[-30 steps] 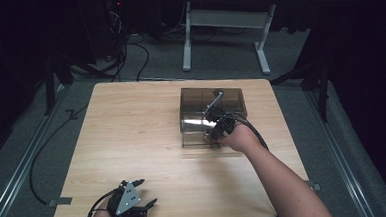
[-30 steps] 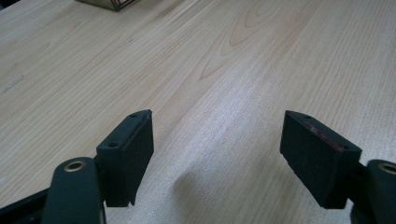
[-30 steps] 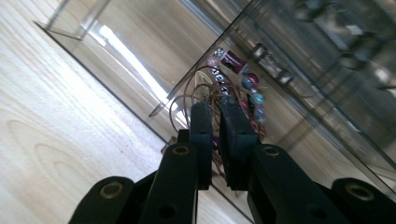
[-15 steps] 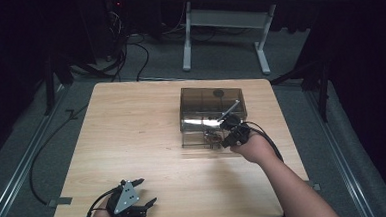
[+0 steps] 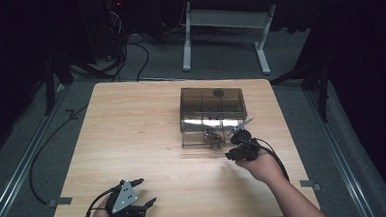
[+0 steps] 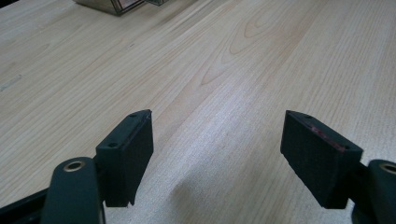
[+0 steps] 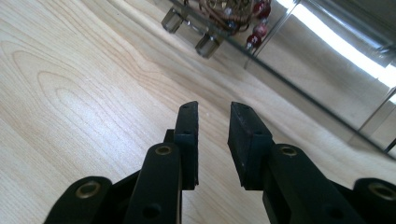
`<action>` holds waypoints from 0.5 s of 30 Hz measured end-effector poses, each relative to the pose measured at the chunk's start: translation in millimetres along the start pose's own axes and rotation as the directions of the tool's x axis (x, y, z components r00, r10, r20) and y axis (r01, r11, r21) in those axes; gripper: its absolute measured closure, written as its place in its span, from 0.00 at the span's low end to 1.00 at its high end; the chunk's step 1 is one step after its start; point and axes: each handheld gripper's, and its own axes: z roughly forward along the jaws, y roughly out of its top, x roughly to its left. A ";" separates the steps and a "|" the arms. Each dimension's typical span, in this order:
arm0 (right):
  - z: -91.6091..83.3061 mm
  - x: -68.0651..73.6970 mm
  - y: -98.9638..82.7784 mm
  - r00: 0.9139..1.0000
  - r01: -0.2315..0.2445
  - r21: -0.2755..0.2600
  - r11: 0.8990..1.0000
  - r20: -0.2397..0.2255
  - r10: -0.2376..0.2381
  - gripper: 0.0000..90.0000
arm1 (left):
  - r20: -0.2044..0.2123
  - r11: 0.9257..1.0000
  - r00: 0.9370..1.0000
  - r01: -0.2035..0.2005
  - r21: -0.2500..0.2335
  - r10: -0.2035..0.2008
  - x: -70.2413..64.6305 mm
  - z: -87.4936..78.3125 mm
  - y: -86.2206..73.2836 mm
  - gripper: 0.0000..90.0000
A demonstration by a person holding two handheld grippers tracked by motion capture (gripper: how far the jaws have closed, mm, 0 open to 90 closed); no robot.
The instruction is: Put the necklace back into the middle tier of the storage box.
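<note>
A smoked clear box (image 5: 211,101) stands right of the table's middle. Its open front tray (image 5: 207,139) holds a string of brown and red beads (image 5: 212,136) (image 7: 233,14). My right gripper (image 5: 235,147) (image 7: 214,114) hovers low over the wood just in front of the tray's right corner. Its jaws have just been opening and stand a narrow gap apart with nothing between them. My left gripper (image 5: 146,191) (image 6: 217,126) rests at the near left edge, wide open and empty.
The wooden table (image 5: 132,126) is bare wood on its left half. Black cables (image 5: 43,146) run over the floor at the left. A white desk frame (image 5: 221,22) stands beyond the far edge.
My right gripper has drawn back from over the box toward the near right, down to the table in front of the tray. The left gripper has stayed put.
</note>
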 end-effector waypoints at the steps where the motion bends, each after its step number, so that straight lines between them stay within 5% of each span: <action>1: 0.6 0.5 -4.2 1.000 0.002 -0.015 1.000 0.007 -0.002 0.80 | 0.000 1.000 1.000 0.001 -0.001 -0.001 0.0 -0.1 -0.1 0.29; 8: 3.2 -3.1 -30.8 0.999 -0.036 -0.143 0.989 -0.036 0.031 0.75 | -0.002 1.000 1.000 0.004 -0.012 -0.004 0.2 -0.7 -0.5 0.29; 15: 8.9 -0.3 -60.3 1.000 -0.017 -0.288 0.958 -0.011 0.015 0.70 | -0.003 1.000 1.000 0.008 -0.018 -0.008 0.7 -1.3 -0.8 0.29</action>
